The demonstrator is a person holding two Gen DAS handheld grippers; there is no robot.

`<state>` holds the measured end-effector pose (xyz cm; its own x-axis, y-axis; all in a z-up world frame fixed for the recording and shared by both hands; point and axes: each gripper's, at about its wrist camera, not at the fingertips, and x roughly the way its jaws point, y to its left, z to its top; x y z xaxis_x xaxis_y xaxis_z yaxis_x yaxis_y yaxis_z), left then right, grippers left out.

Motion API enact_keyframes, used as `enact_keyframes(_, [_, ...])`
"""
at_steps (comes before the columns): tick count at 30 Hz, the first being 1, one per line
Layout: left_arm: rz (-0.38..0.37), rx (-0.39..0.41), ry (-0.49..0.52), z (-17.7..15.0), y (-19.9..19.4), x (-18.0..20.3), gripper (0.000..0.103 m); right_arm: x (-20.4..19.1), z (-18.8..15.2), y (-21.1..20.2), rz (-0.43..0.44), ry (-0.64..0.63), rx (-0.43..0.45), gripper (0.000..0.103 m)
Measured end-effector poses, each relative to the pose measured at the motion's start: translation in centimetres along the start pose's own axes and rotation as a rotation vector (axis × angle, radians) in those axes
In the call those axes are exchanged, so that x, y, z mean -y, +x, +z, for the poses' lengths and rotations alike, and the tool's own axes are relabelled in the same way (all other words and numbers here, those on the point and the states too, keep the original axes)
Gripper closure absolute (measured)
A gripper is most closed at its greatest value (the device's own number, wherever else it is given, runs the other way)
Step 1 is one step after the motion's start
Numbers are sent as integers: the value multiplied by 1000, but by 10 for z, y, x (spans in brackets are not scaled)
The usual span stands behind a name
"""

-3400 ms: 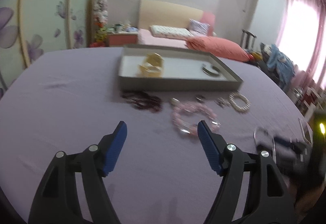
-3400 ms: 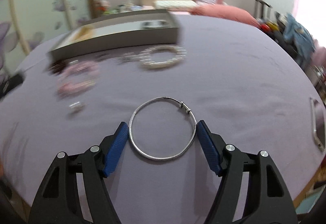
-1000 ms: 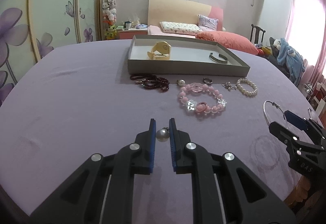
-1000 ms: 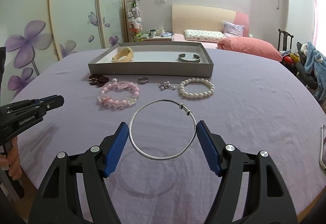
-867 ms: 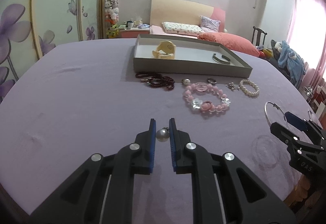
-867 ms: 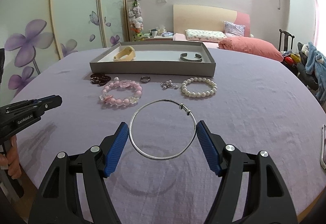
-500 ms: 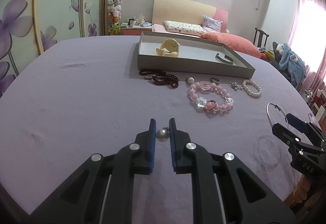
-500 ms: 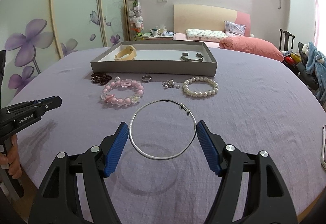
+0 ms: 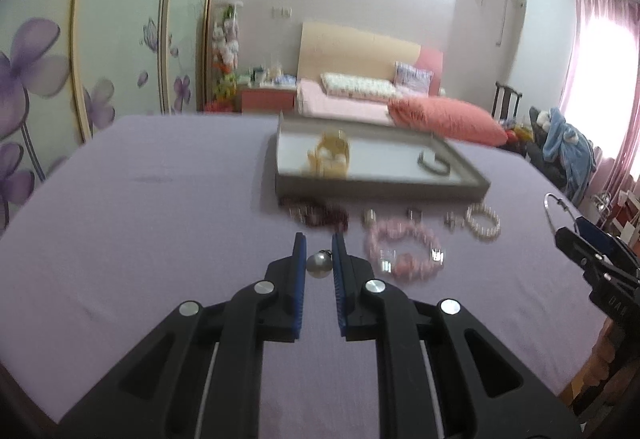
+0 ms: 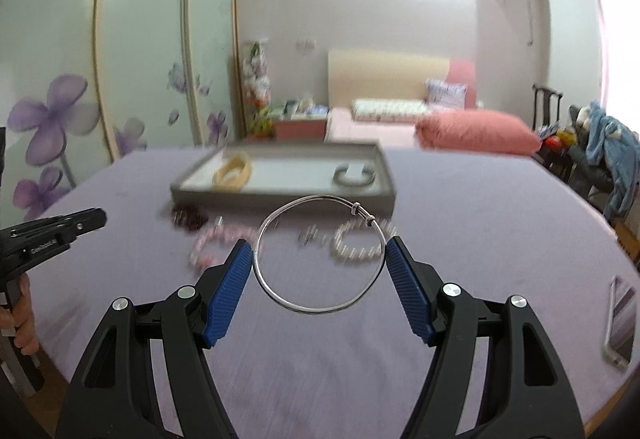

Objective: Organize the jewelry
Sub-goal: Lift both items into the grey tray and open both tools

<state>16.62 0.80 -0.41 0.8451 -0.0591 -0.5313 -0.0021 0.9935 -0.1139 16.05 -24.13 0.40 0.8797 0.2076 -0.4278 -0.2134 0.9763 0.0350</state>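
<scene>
We look over a counter (image 9: 160, 239) draped in lilac cloth, with a shallow grey tray (image 9: 380, 189) as our landmark at its middle.

Nearest us and left of the tray's front edge, our left gripper (image 9: 319, 263) is closed almost fully on a small pearl bead (image 9: 319, 264), which sits pinched between the blue pads.

Inside the tray, a cream bangle (image 9: 330, 157) lies toward its left end and a dark open cuff (image 9: 434, 164) toward its right end.

Just in front of the tray's front wall, loose pieces lie in a row on the cloth: at the left a dark red bead strand (image 9: 318, 215), then a pink bead bracelet (image 9: 404, 251) a little nearer to us, then a small ring (image 9: 415, 214), and at the right a white pearl bracelet (image 9: 483, 225). Motion blur softens all of them.

To the right of the tray and nearer us, our right gripper (image 10: 320, 259) stands wide, its two pads pressing on opposite sides of a thin silver hoop bangle (image 10: 320, 307), held clear above the cloth.

Far right of the tray, at the counter's edge, lies a phone (image 10: 620, 323).
</scene>
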Motion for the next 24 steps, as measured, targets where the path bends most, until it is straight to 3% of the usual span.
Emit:
enact_keyframes(8, [1,129,28,48,-2,4,89,7,48,12,-69,-7,132,34])
enact_keyframes(17, [-20,166,43,96,38,15,89,14,91,53,-104,6,223,34])
enact_keyframes(24, [-28,173,49,123,85,24,89,18,99,99,-107,13,217,33])
